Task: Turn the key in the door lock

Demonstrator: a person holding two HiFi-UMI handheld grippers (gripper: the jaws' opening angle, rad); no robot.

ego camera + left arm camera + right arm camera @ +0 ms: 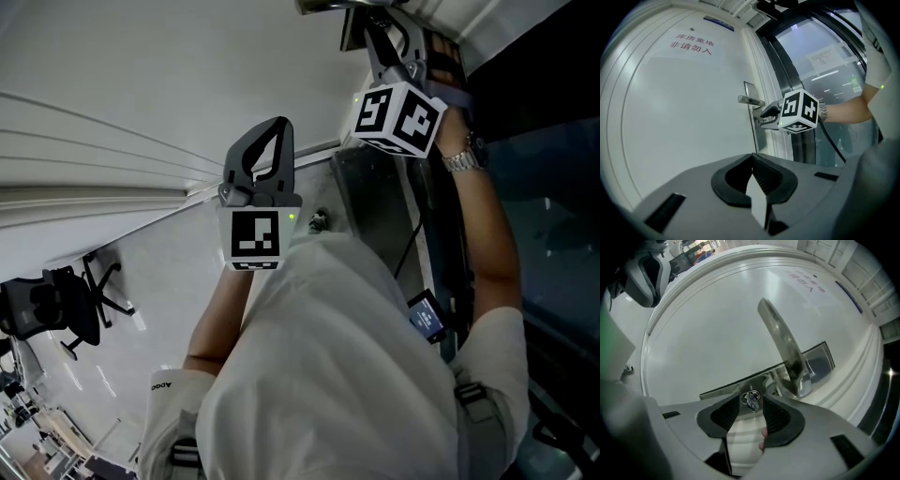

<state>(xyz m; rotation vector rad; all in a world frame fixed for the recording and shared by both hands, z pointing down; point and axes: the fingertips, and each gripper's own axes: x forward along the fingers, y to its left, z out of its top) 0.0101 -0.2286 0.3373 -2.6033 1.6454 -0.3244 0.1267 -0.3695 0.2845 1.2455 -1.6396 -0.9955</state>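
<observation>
Sign (691, 44) on door (684, 122) — red txt "库房重地 非请勿入"

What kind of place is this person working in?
Probably an office building: a white door with a lever handle and a red notice, glass partitions beside it, and an office chair on a glossy floor.
</observation>
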